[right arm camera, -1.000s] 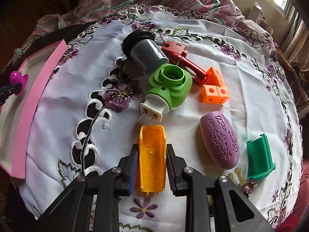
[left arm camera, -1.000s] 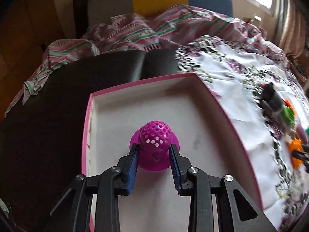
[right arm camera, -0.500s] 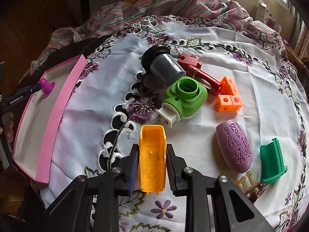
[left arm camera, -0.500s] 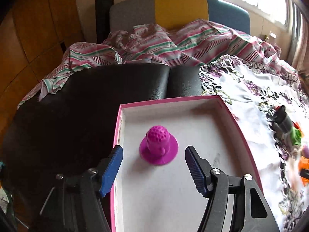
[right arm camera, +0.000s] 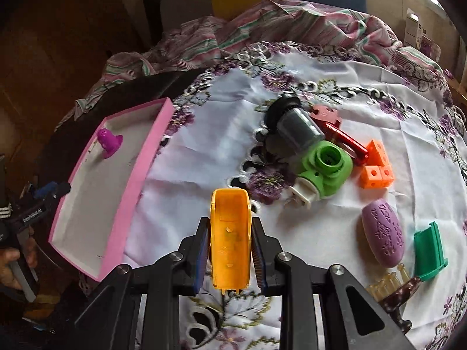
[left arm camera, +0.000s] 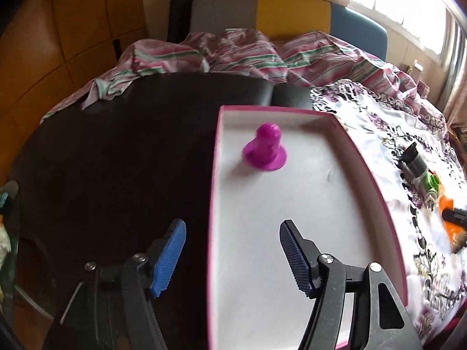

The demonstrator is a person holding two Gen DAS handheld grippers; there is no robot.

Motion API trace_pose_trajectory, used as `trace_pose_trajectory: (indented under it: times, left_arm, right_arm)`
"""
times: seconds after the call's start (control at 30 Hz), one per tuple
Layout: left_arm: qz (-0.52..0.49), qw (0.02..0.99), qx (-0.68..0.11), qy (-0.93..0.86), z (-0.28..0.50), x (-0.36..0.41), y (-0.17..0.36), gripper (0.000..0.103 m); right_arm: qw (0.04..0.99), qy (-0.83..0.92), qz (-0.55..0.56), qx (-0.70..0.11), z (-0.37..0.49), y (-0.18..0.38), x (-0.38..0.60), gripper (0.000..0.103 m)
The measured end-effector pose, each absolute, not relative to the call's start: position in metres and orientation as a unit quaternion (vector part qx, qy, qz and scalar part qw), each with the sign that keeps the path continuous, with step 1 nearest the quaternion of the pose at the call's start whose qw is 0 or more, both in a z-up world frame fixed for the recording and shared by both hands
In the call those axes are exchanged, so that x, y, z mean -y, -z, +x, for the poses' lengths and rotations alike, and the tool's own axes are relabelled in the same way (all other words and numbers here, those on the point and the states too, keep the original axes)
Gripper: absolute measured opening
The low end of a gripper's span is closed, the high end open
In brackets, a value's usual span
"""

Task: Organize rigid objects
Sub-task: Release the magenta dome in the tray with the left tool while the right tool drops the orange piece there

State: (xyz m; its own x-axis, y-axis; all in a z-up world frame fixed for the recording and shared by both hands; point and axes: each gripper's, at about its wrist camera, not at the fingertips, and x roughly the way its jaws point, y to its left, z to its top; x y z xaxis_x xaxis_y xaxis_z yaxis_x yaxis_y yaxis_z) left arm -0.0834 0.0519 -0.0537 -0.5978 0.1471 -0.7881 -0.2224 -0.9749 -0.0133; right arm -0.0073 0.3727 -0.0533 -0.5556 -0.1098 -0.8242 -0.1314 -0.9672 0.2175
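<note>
Orange plastic trough-shaped shell clamped in right tool, lifted over table; left tool agape, empty. Magenta knob sits in pink-rimmed box. Next: carry shell into box.

Embroidered cloth tablecloth; glossy plastic yellow shell; matt pink box.

The pink tray is bare inside except for a magenta knob near its far corner. Between the tray and the green plug the tablecloth lies open. Right of the plug, toys crowd together.
</note>
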Motion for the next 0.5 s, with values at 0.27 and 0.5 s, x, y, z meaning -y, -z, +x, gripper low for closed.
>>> trace_pose_trajectory:
  times: [0.27, 0.5]
  left_arm:
    - [-0.431, 0.08, -0.02, -0.898, -0.072, -0.019, 0.051, 0.068]
    - [-0.427, 0.067, 0.0, -0.902, -0.07, 0.003, 0.046, 0.068]
  right_arm:
    - [-0.1, -0.877, -0.458, -0.107, -0.068, 0.035, -0.269, 0.026]
    - [-0.132, -0.848, -0.494, -0.136, -0.139, 0.064, -0.198, 0.026]
